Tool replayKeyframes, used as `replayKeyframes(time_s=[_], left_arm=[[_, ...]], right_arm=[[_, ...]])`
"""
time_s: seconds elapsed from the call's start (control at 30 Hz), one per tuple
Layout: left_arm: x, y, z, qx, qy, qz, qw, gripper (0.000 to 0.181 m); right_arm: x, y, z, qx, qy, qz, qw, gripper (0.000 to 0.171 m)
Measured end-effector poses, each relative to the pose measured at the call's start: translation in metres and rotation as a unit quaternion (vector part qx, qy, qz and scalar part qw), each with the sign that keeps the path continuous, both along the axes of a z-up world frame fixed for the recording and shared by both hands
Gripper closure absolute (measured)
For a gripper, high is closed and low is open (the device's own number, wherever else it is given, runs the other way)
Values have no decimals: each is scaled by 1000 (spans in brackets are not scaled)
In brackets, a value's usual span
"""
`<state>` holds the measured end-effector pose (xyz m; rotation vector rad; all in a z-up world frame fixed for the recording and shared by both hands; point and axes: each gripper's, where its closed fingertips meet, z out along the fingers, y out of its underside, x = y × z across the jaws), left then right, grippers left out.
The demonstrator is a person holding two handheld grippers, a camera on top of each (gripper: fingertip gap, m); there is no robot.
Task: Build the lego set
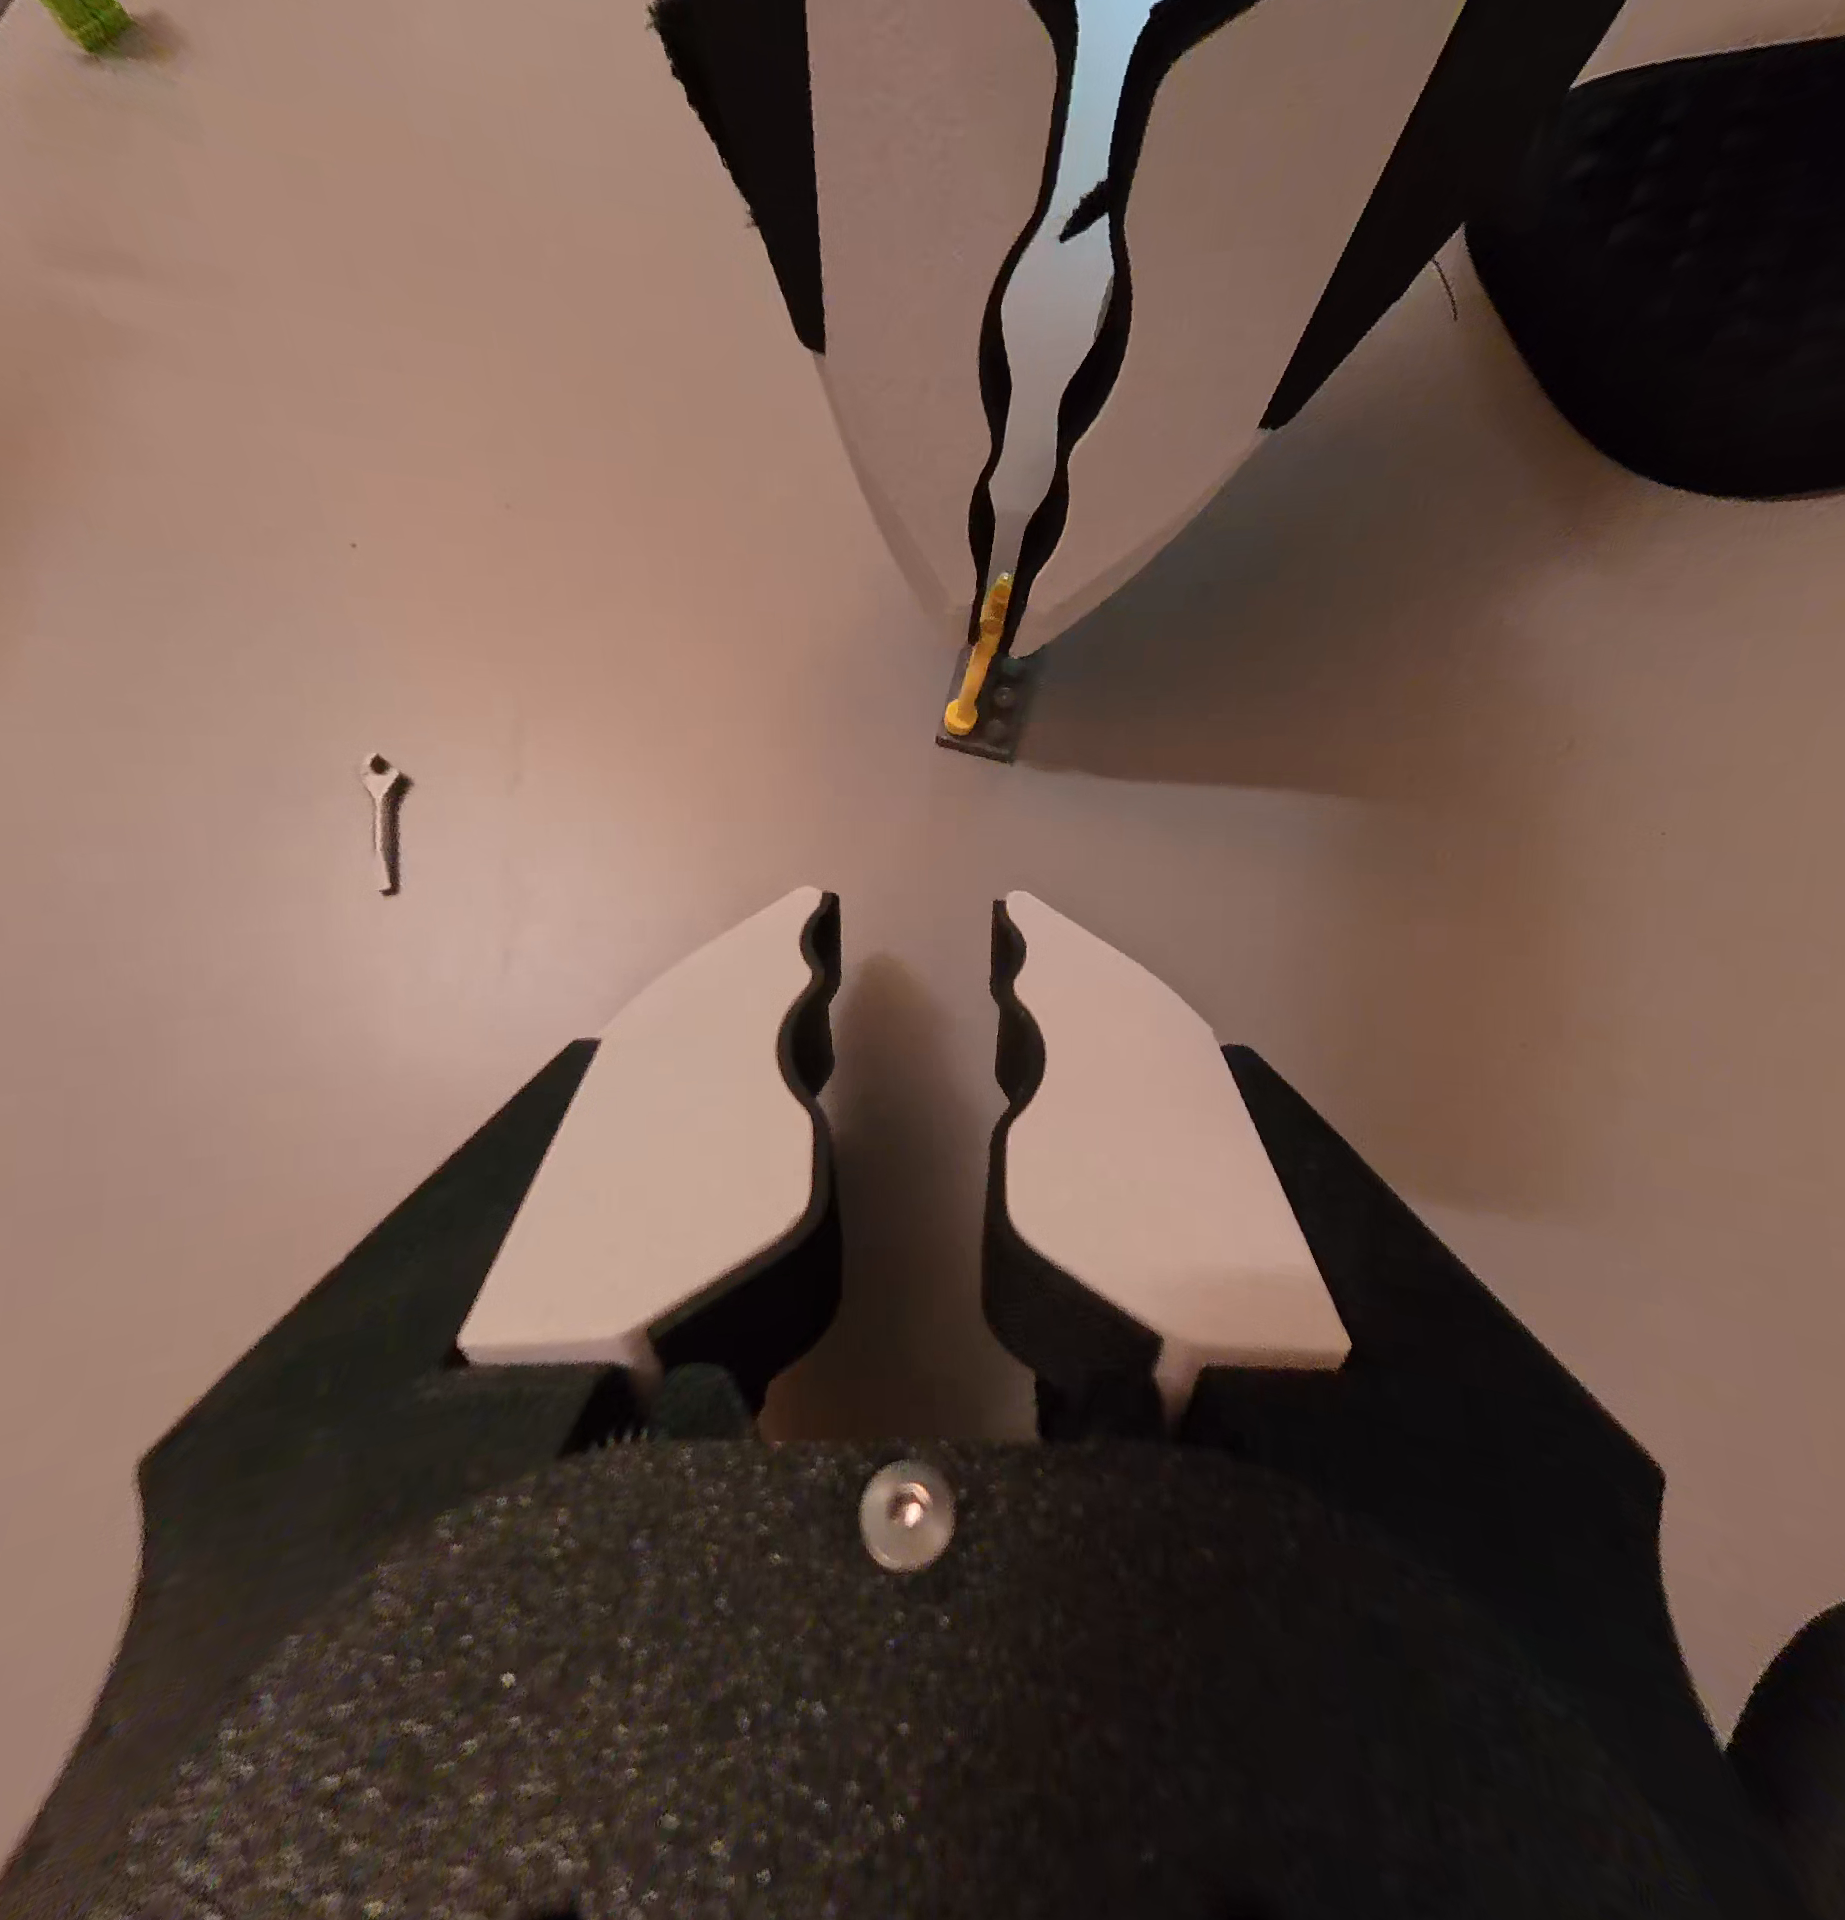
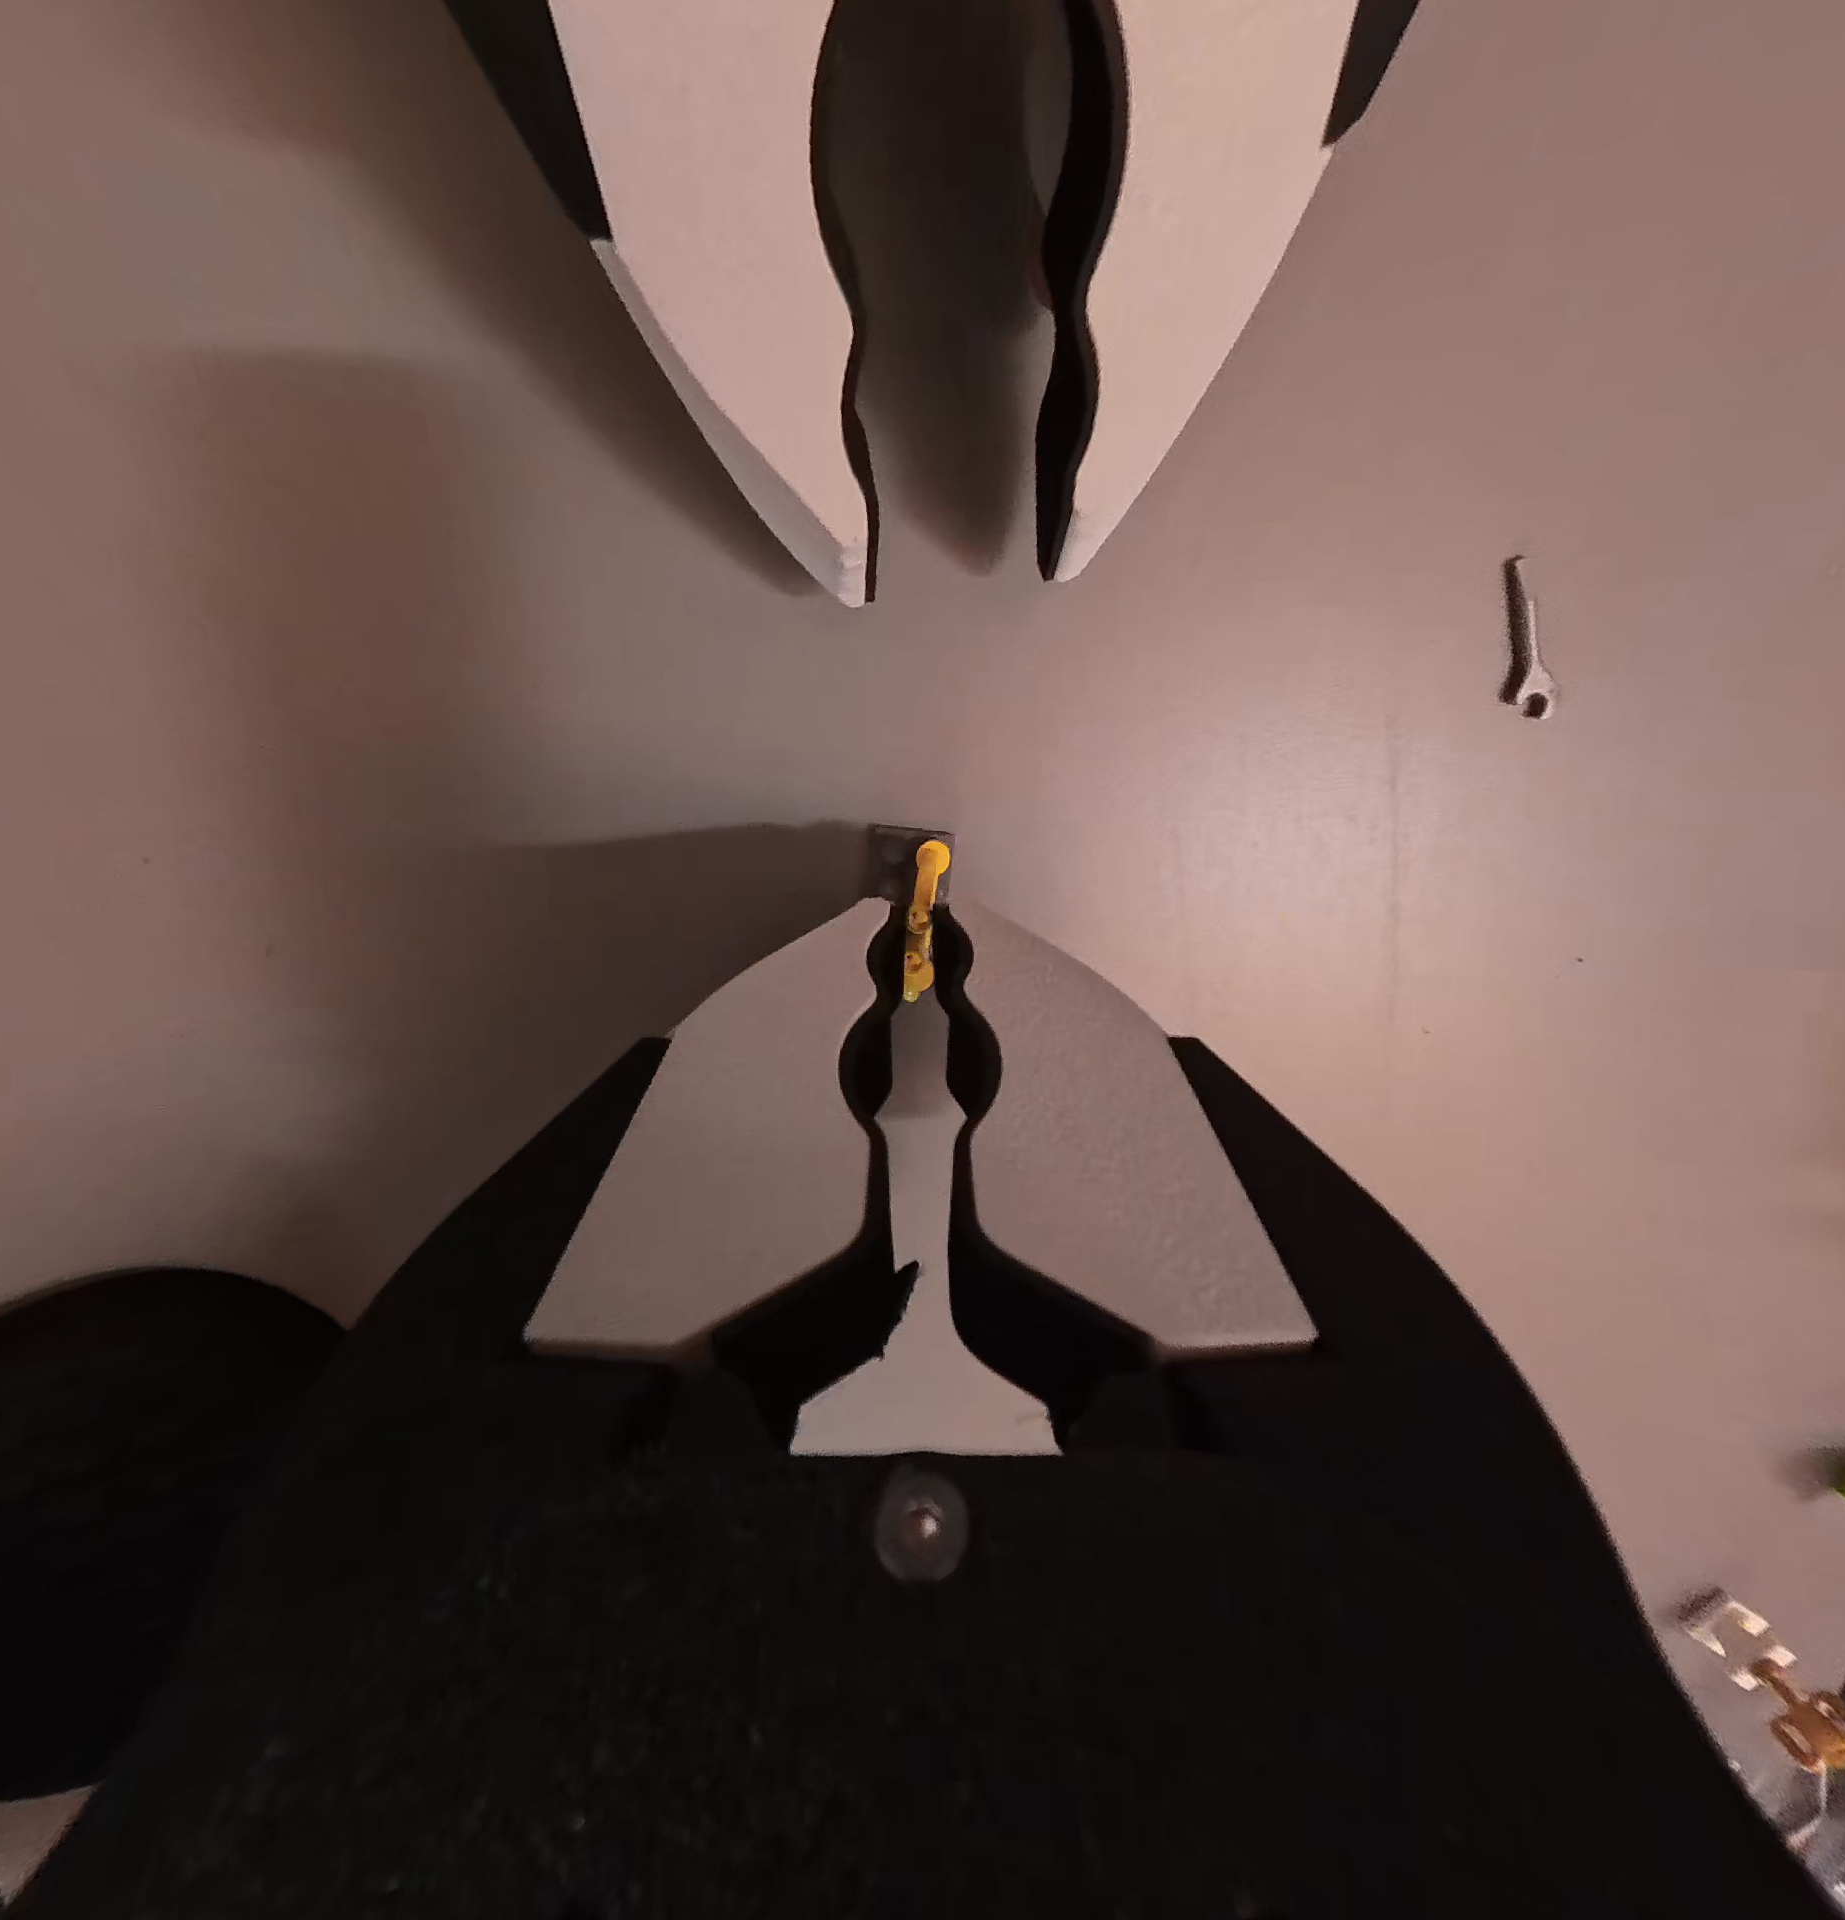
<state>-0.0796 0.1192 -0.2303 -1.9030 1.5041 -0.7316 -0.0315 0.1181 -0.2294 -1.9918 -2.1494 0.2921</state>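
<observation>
My right gripper (image 2: 920,920) is shut on a thin yellow lever-like piece (image 2: 930,868). The piece's round end rests on a small dark grey studded plate (image 2: 887,857) lying on the pale table. In the left wrist view the right gripper (image 1: 993,623) comes down from the top, holding the yellow piece (image 1: 968,691) on the grey plate (image 1: 1009,717). My left gripper (image 1: 916,914) is open and empty, a short way in front of the plate and apart from it. It also shows in the right wrist view (image 2: 954,582), opposite the right gripper.
A small white lever-like piece (image 1: 383,821) lies alone on the table, also in the right wrist view (image 2: 1520,655). A green piece (image 1: 92,21) lies far off. Clear and gold-brown pieces (image 2: 1780,1704) lie near the right gripper's side. A black rounded shape (image 1: 1676,260) sits beside the right gripper. There is about 6 cm between the tips of the two grippers. From the right gripper's tips to the black rounded shape (image 1: 1676,260) is close to 20 cm.
</observation>
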Motion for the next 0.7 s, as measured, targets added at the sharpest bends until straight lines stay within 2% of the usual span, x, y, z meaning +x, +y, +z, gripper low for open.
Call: replayKeyframes(time_s=[0.7], left_arm=[[26, -2, -4, 11, -24, -3, 1000, 154]], right_arm=[[-1, 0, -7, -14, 22, -7, 1000, 166]])
